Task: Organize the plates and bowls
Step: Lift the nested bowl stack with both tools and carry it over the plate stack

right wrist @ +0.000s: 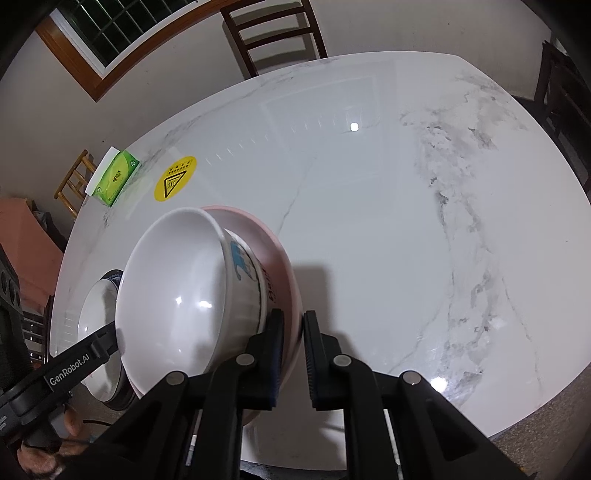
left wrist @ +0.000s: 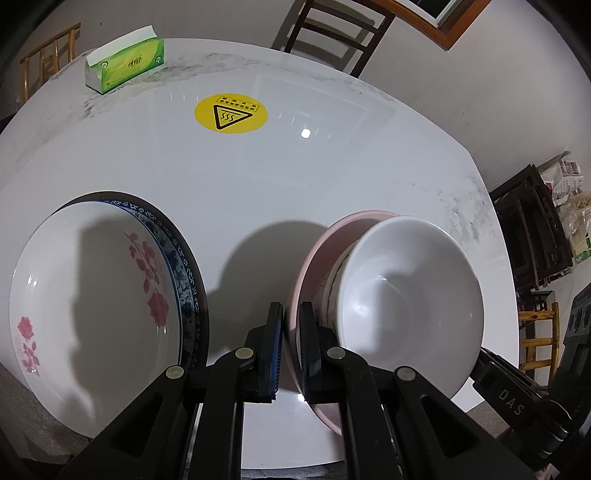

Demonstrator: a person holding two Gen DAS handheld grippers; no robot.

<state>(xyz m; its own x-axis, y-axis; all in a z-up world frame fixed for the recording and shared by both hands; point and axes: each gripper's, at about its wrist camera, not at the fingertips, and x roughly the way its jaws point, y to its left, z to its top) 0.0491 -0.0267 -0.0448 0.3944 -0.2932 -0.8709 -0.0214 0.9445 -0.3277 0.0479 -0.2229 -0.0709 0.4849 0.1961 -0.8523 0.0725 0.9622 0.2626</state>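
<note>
A white bowl (left wrist: 410, 302) sits nested in a pink bowl (left wrist: 314, 254) on the marble table (left wrist: 295, 177). My left gripper (left wrist: 291, 354) is shut on the pink bowl's left rim. My right gripper (right wrist: 293, 358) is shut on the pink bowl's (right wrist: 284, 266) right rim, with the white bowl (right wrist: 173, 291) just left of it. A white plate with red flowers (left wrist: 92, 306) lies on a blue-patterned plate (left wrist: 181, 266) at the left of the table. It also shows in the right wrist view (right wrist: 96, 325), partly hidden behind the bowls.
A green tissue pack (left wrist: 123, 64) lies at the far left of the table, also in the right wrist view (right wrist: 116, 177). A yellow warning sticker (left wrist: 231, 112) is near the middle. Dark chairs (right wrist: 273, 33) stand around the table. The near table edge is close below the bowls.
</note>
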